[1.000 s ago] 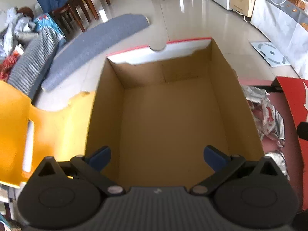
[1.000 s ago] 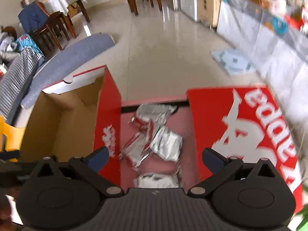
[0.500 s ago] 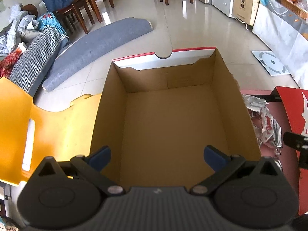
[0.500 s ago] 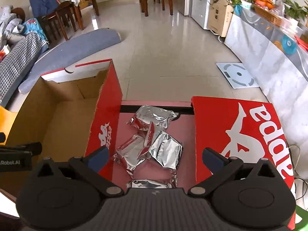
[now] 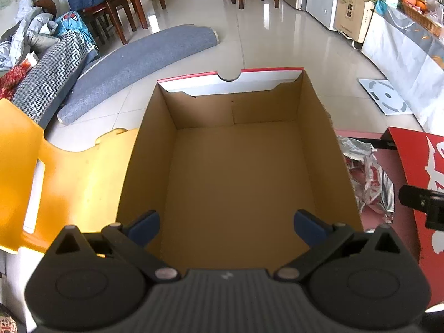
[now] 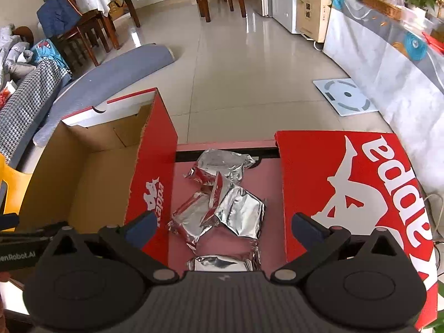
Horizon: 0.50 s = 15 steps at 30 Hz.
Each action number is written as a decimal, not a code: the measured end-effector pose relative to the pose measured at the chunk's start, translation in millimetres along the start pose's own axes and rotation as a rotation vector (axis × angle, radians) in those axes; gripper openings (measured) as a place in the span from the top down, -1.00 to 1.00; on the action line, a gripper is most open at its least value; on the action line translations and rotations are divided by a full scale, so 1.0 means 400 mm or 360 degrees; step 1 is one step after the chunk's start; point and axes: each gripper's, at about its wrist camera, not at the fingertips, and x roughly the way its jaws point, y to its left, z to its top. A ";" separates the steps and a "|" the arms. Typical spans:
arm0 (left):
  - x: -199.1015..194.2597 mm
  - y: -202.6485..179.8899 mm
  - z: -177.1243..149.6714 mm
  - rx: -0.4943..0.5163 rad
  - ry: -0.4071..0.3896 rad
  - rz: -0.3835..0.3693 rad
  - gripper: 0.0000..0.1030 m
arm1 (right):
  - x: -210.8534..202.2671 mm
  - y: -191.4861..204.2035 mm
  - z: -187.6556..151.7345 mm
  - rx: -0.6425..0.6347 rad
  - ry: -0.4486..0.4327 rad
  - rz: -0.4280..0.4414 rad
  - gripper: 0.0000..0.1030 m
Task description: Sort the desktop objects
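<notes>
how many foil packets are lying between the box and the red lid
4 in the right wrist view: far foil packet, right middle packet, left middle packet, near packet partly behind the gripper. More may be hidden.

Glossy tiled floor [image 5: 277, 41], wooden chairs [image 5: 122, 14]

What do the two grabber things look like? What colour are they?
The left gripper and right gripper look alike: black plastic, a ribbed grey middle, two round black discs, silver pins, and dark blue fingertips. White lettering marks the left gripper's side in the right wrist view. No sleeves or cables show.
</notes>
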 end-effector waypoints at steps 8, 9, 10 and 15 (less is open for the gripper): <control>-0.004 -0.015 -0.008 0.0024 -0.0020 0.0027 -1.00 | -0.010 0.005 -0.004 -0.0051 -0.0024 -0.0014 -1.00; -0.004 -0.016 -0.009 0.0028 -0.0018 0.0023 -1.00 | -0.010 0.006 -0.004 -0.0053 -0.0024 -0.0017 -1.00; -0.004 -0.018 -0.009 0.0030 -0.0017 0.0022 -1.00 | -0.010 0.005 -0.004 -0.0052 -0.0023 -0.0017 -1.00; -0.008 -0.025 -0.011 0.0043 -0.0017 0.0005 -1.00 | -0.008 0.008 -0.003 -0.0060 -0.0019 -0.0019 -1.00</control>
